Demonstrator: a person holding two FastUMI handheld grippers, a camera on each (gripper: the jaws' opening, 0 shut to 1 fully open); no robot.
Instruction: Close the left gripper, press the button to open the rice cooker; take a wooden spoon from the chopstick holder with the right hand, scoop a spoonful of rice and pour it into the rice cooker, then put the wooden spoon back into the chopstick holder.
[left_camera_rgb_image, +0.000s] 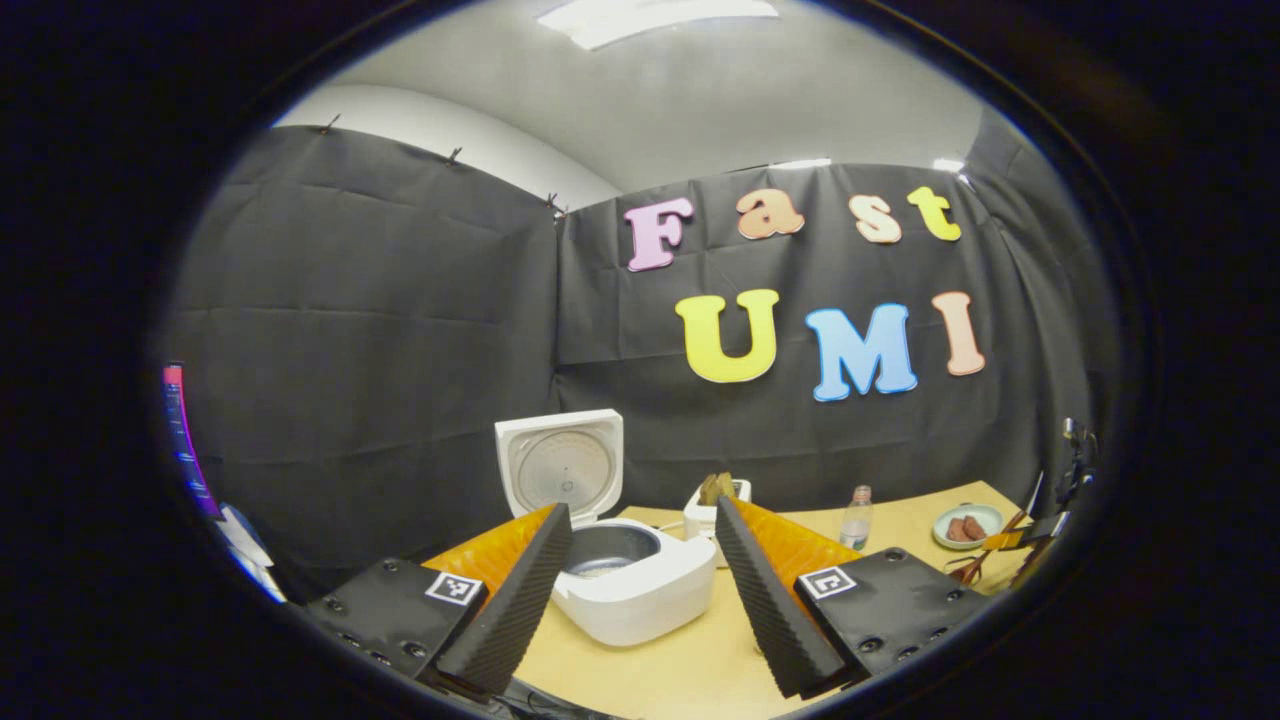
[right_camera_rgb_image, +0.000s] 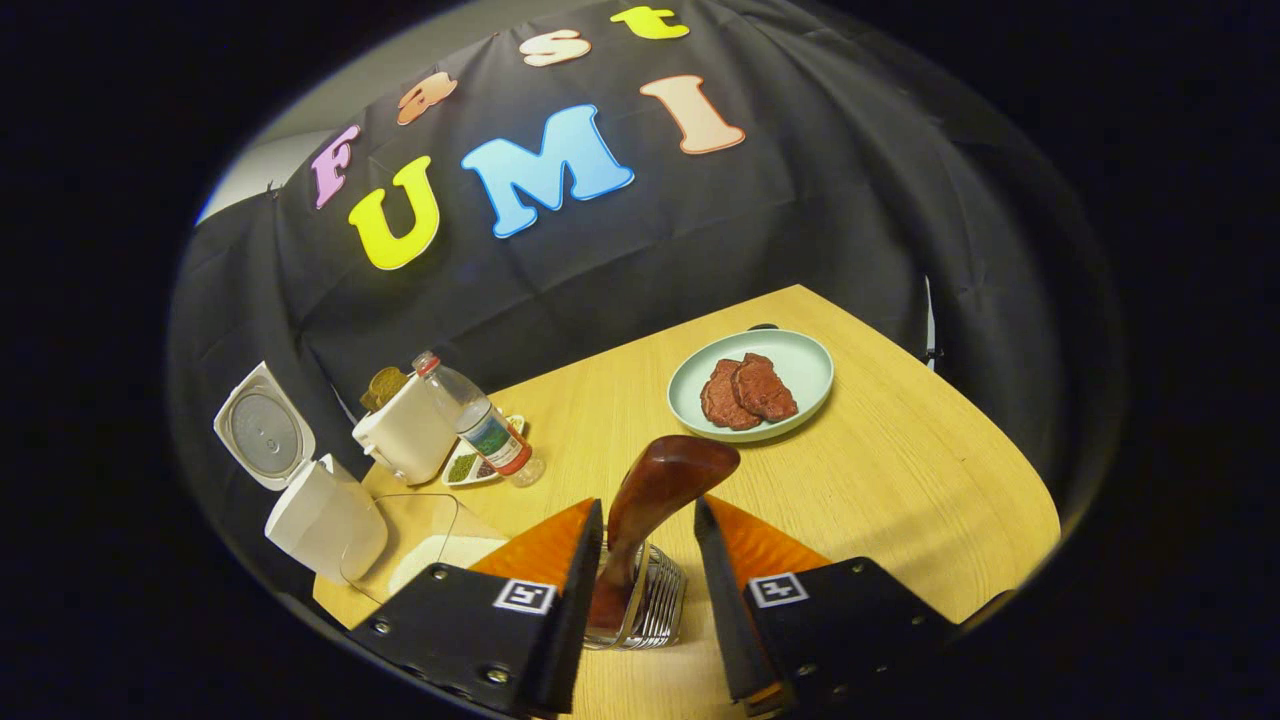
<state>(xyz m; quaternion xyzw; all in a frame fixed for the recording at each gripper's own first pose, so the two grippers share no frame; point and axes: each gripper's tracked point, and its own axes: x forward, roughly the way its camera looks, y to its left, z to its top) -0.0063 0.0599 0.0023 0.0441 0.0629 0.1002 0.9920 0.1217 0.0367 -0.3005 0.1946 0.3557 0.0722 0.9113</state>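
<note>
Plate (right_camera_rgb_image: 800, 355) w/ meat (right_camera_rgb_image: 746, 391), bottle (right_camera_rgb_image: 480, 422)

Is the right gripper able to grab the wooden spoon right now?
Probably yes: the right gripper is open with the wooden spoon standing between its fingers in the chopstick holder, nothing blocking.

Bright ceiling light (left_camera_rgb_image: 655, 18), sharp focus, fisheye-warped edges, soft shadows

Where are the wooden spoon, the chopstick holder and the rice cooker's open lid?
wooden spoon (right_camera_rgb_image: 668, 475): right gripper view, on its broad end above the holder.
chopstick holder (right_camera_rgb_image: 655, 605): right gripper view, on its metal bars.
rice cooker lid (left_camera_rgb_image: 562, 466): left gripper view, on the raised lid's inner face.
</note>
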